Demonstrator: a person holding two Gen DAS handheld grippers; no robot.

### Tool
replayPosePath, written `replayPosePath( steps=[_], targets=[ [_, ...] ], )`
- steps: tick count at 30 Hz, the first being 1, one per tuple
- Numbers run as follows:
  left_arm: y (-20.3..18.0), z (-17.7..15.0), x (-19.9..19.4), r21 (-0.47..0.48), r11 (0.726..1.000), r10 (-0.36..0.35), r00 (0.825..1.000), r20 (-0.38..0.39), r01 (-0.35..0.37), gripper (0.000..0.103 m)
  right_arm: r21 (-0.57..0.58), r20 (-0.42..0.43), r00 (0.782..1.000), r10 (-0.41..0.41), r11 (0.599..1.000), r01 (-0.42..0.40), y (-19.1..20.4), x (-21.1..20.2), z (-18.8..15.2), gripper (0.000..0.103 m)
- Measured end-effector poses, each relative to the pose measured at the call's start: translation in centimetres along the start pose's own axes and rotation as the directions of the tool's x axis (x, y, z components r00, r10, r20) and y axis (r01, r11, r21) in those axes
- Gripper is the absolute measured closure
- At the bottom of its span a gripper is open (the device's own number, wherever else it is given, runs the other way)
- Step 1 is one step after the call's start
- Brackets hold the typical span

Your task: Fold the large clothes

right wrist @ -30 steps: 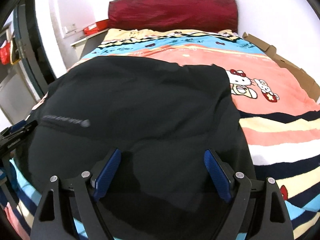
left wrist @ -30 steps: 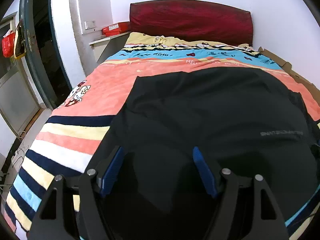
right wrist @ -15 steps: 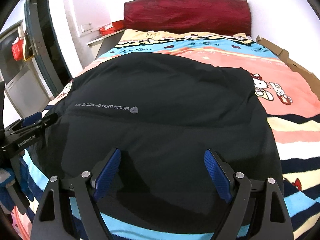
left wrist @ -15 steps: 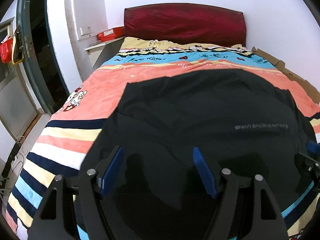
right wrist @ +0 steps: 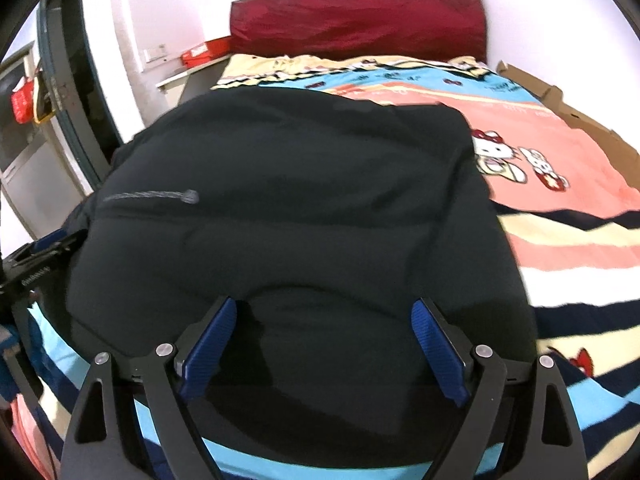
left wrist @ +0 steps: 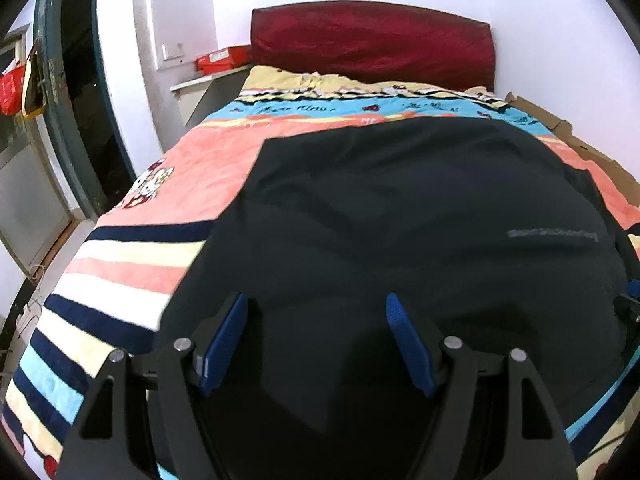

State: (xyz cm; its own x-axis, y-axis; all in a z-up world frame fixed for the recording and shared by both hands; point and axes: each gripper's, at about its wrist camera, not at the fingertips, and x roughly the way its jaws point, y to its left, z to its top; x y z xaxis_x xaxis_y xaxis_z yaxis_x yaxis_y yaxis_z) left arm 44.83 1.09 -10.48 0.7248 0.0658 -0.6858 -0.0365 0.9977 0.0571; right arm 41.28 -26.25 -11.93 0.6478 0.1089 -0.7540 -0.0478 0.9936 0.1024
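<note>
A large black garment (left wrist: 400,220) lies spread over the near half of the bed, with a line of grey lettering (left wrist: 552,235) on it. My left gripper (left wrist: 317,304) hovers open over its near left part, nothing pinched between the blue pads. The same garment (right wrist: 300,200) fills the right wrist view. Over its near right part my right gripper (right wrist: 324,306) stands wide, its jaws opening a little more; only flat cloth lies beneath them, and the pads do not press on it. Each gripper shows at the edge of the other's view: the left (right wrist: 40,256), the right (left wrist: 630,308).
The bed has a striped bedspread (left wrist: 132,264) with cartoon cats (right wrist: 516,156) and a dark red headboard (left wrist: 372,44). Cardboard (right wrist: 580,112) lines the right side. A shelf with a red box (left wrist: 218,60) and a doorway (left wrist: 80,120) are on the left.
Both grippers drew back slightly half a second ago and have come in over the garment again. The garment lies as before and both pairs of jaws stay wide.
</note>
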Motion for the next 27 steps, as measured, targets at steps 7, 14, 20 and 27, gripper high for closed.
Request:
replayPosePath(
  steps=[7,14,20,27],
  targets=[
    [3.0,-1.1,-0.1,-0.018,0.999,0.049,0.996,-0.075,-0.051,0.032,0.047,-0.042,0.997,-0.062,0.997,0.064,-2.5,-0.6,-0.8,0.016],
    [2.8,-1.7,-1.8,-0.005,0.997,0.08,0.986,-0.148,-0.081,0.032,0.089,-0.085,0.993,-0.082,0.992,0.09,-4.2,-2.2,-1.5,0.016],
    [1.9,-2.3,-4.3,0.009,0.996,0.092,0.982,-0.165,-0.092,0.032,0.139,-0.08,0.995,-0.054,0.988,0.065,-5.3,-4.4,-2.7,0.016],
    [0.5,-3.2,-7.7,0.02,0.993,0.118,0.978,-0.174,-0.116,0.032,0.093,-0.068,0.998,-0.01,0.996,0.016,-4.5,-6.7,-4.6,0.015]
  ],
)
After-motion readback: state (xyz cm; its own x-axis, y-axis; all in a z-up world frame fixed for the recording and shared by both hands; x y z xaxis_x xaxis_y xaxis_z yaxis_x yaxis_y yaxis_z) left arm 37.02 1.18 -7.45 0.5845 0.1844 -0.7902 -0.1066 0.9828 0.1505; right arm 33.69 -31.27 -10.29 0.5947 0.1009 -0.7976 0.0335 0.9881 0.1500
